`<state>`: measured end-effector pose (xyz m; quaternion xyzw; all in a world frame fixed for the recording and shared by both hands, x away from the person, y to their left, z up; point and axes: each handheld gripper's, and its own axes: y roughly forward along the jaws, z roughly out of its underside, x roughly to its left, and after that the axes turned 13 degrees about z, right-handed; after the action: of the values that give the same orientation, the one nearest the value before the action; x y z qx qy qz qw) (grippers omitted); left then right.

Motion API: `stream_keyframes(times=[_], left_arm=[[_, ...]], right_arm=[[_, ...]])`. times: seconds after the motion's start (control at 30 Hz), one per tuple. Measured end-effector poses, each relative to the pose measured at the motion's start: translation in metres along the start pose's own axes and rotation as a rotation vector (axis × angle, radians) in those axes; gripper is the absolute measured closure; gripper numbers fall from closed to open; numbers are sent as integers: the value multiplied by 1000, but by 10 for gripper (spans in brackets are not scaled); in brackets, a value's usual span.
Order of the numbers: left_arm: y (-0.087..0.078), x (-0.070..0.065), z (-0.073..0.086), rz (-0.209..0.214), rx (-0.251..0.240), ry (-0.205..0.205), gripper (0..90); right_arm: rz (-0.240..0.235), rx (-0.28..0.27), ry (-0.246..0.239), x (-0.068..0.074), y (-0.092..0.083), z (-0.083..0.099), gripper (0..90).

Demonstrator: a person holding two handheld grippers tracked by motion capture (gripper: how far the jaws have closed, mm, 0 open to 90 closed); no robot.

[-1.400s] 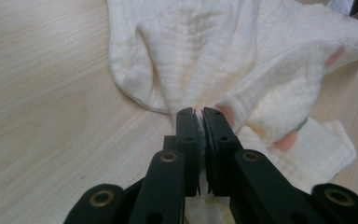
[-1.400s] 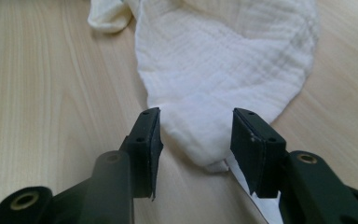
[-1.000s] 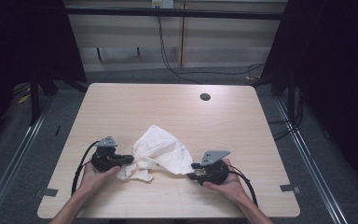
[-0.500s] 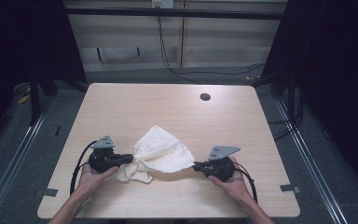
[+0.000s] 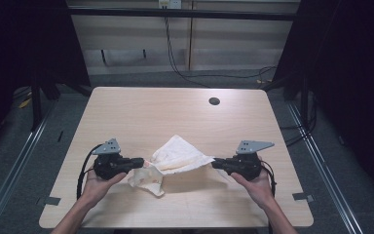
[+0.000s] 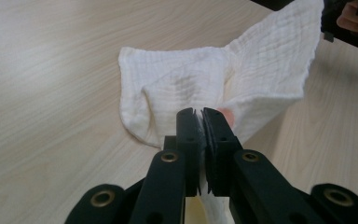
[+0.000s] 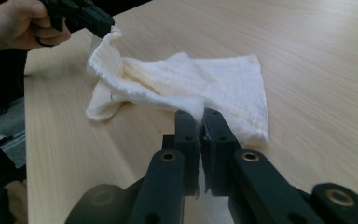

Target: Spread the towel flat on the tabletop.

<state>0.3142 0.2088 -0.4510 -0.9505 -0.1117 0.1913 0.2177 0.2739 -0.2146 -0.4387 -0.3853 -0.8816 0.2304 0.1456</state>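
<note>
a white muslin cloth is held between the two grippers above the near half of the light wooden table. the left gripper is clamped tight on one corner of the cloth, its jaws pressed together with fabric pinched between them, as is seen in the left gripper view. the right gripper is closed on the opposite corner, its jaws having just been closing with the fabric between them. the cloth is stretched loosely between both grips, its middle rising in a peak, while a crumpled fold hangs beside the left gripper and touches the tabletop. a dark round hole is seen near the table's far edge.
</note>
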Motion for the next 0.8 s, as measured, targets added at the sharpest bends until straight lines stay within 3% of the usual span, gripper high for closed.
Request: stream_keyframes(times=[0.23,0.4,0.53,0.8], left_arm=[[-8,-3,-17,-21,-31,41,861],[-18,-7,-35,-23,-105,59,861],[-20,-12,-48,-37,-107,93,862],[-26,-18,-66,-31,-143,121,863]], right_arm=[[19,-14,11,-12,-14,-16,861],[29,-48,15,-21,-24,-29,857],[51,-59,9,-24,-32,-40,862],[56,-84,-1,-26,-49,-60,864]])
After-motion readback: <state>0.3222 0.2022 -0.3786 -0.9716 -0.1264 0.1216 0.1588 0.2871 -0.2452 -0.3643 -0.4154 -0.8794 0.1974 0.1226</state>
